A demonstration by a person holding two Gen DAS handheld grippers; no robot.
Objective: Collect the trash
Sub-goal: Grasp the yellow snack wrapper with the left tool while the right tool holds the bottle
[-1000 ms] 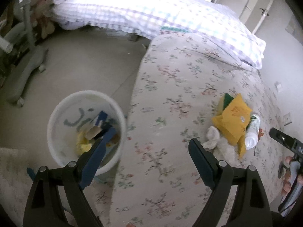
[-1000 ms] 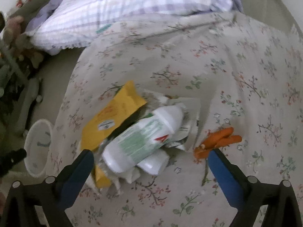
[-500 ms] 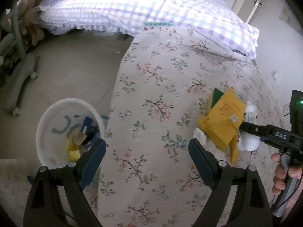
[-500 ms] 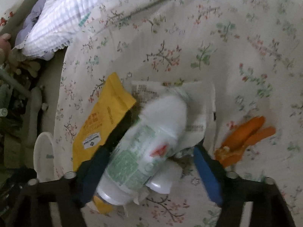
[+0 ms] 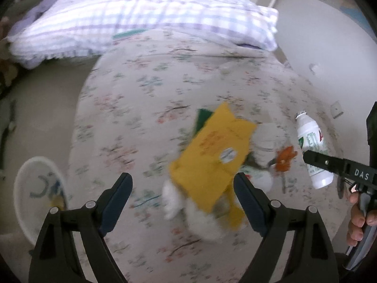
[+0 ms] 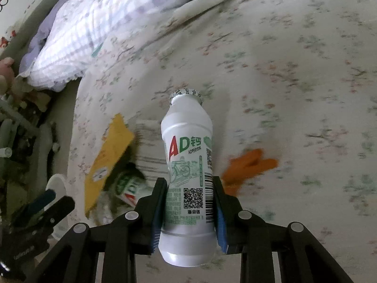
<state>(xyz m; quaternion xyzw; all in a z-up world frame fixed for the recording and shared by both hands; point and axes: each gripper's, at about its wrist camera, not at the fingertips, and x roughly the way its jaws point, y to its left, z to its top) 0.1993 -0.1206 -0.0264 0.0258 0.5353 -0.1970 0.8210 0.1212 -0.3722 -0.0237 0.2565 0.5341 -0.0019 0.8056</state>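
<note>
Bedroom trash pickup, with a drink bottle clamped in my right gripper above a floral bedspread.

From my left wrist view, a white bin (image 5: 35, 198) sits at the lower left on the floor beside the bed; my left gripper (image 5: 182, 188) has its fingers spread apart with nothing between them, low in the frame over a yellow envelope (image 5: 212, 162) and white tissue (image 5: 200, 219) at centre. Right of those lies orange peel (image 5: 285, 159). At the far right, my right gripper (image 6: 189, 202) squeezes the white bottle (image 6: 188, 165) near its base, cap pointing toward the top of the frame.
</note>
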